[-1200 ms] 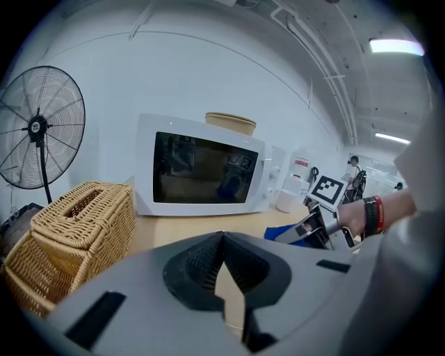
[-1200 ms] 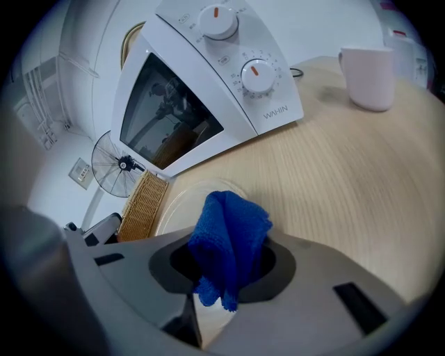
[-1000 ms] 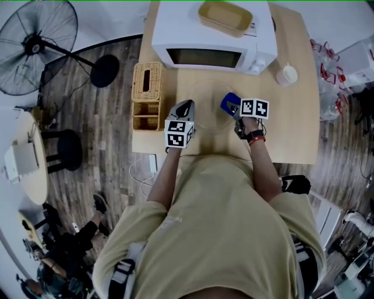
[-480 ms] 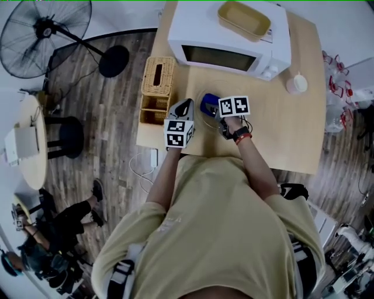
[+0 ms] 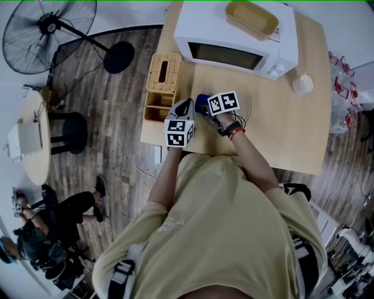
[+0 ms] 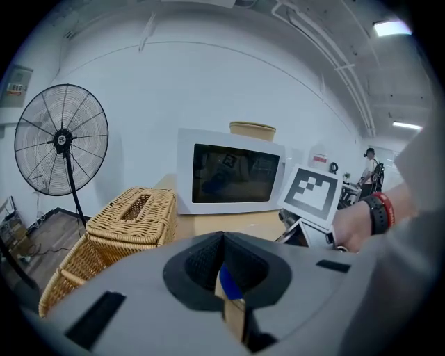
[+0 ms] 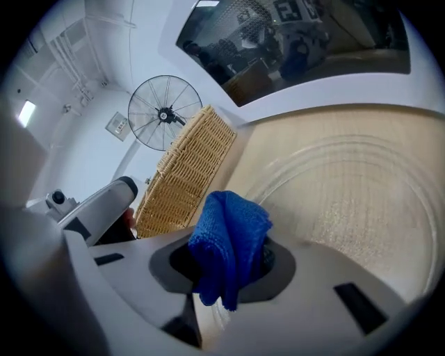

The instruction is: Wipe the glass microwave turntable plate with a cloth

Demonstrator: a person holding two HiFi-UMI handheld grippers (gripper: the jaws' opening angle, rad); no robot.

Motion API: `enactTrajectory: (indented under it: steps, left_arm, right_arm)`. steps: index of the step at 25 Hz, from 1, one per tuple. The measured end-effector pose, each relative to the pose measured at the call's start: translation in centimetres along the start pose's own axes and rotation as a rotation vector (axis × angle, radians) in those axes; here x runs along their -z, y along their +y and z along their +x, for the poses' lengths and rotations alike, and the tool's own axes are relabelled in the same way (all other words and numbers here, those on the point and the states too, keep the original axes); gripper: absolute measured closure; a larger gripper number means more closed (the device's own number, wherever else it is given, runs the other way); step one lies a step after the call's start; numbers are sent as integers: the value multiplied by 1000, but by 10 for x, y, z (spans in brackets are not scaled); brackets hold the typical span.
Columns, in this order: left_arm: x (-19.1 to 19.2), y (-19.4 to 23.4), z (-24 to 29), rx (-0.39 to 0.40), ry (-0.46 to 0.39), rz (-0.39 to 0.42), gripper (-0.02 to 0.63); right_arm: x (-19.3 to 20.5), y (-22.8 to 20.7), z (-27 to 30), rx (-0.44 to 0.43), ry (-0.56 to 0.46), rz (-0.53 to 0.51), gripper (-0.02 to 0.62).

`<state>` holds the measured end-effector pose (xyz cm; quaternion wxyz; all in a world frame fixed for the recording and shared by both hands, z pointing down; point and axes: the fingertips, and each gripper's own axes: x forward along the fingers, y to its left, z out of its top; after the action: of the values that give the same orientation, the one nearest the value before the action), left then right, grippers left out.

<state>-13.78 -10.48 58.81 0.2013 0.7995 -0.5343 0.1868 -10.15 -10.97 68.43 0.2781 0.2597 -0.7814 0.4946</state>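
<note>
The clear glass turntable plate [image 7: 361,201] lies flat on the wooden table in front of the microwave [image 5: 234,35]; its rim [image 5: 246,104] shows faintly in the head view. My right gripper [image 7: 229,261] is shut on a folded blue cloth [image 7: 229,236], held over the plate's left part. The cloth [image 5: 201,100] peeks out beside the marker cube. My left gripper [image 5: 187,107] sits at the plate's left edge, close to the cloth. Its jaws [image 6: 224,243] meet at the tip. Whether glass sits between them I cannot make out.
A wicker basket [image 5: 162,79] stands at the table's left edge, close to the left gripper. A yellow tray [image 5: 251,17] rests on the microwave, and a small white cup [image 5: 302,83] stands to its right. A floor fan [image 5: 49,32] is off the table at left.
The right gripper has carried the blue cloth leftward across the plate, ending close to the left gripper. The left gripper has held its place at the plate's edge.
</note>
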Motion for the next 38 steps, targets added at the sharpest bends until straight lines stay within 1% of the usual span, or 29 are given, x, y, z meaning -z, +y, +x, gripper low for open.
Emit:
enactTrajectory:
  steps: [2, 4, 13, 20, 38]
  left_arm:
    - [1, -1, 2, 6, 2, 1, 588]
    - [2, -2, 4, 11, 8, 1, 588]
    - [6, -3, 4, 18, 22, 7, 588]
    - [17, -5, 6, 30, 59, 12, 588]
    - [11, -28, 13, 72, 53, 24, 588]
  right_arm:
    - [0, -1, 0, 18, 7, -19, 482]
    - [0, -1, 0, 25, 4, -16, 485]
    - [1, -5, -4, 15, -4, -6, 488]
    - [3, -14, -11, 30, -20, 4, 488]
    - [10, -33, -34, 35, -63, 48, 488]
